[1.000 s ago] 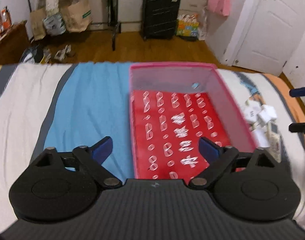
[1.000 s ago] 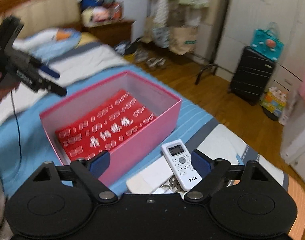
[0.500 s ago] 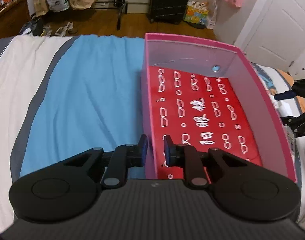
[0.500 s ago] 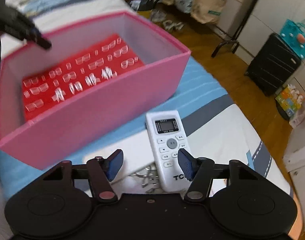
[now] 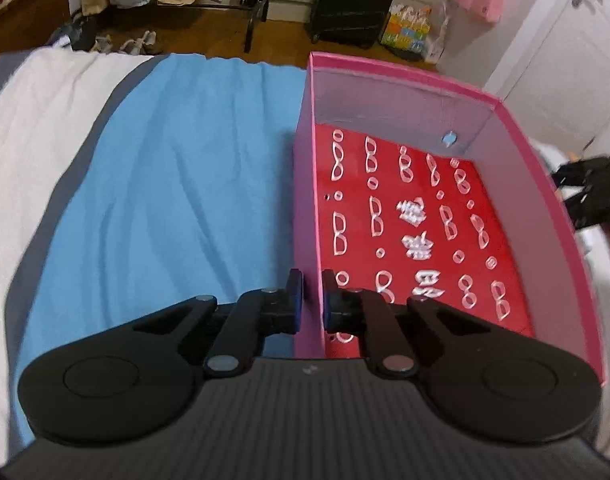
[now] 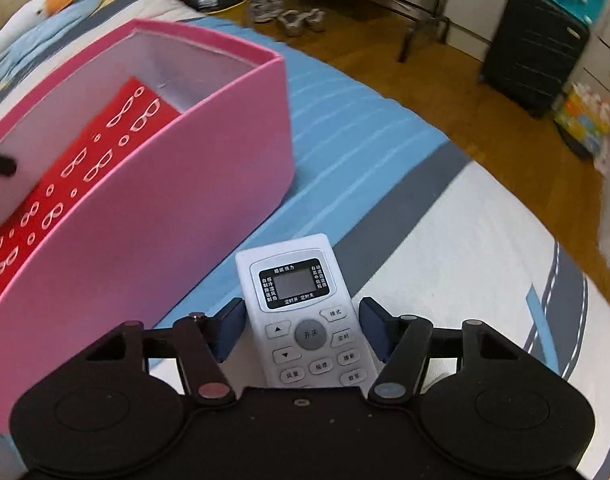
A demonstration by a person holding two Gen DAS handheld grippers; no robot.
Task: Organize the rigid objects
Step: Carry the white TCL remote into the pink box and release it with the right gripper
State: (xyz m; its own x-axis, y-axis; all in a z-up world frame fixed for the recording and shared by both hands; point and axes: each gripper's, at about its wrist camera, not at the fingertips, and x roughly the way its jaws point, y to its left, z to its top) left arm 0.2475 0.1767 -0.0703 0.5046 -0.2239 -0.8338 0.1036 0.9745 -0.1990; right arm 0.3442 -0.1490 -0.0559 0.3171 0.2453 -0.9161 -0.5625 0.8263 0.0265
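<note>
Both tongs have dropped: left tongs [image 5: 309,300] pinching the box [image 5: 305,200] wall, right tongs [image 6: 301,328] spread, having narrowed around the light, stiff, smooth remote [image 6: 305,312]; grip its long edges.

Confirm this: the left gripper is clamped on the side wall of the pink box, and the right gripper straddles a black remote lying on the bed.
One detail is wrong: the remote is white, not black, as the right wrist view shows. The right gripper does straddle it on the bed, and the left gripper is clamped on the pink box's side wall.
</note>
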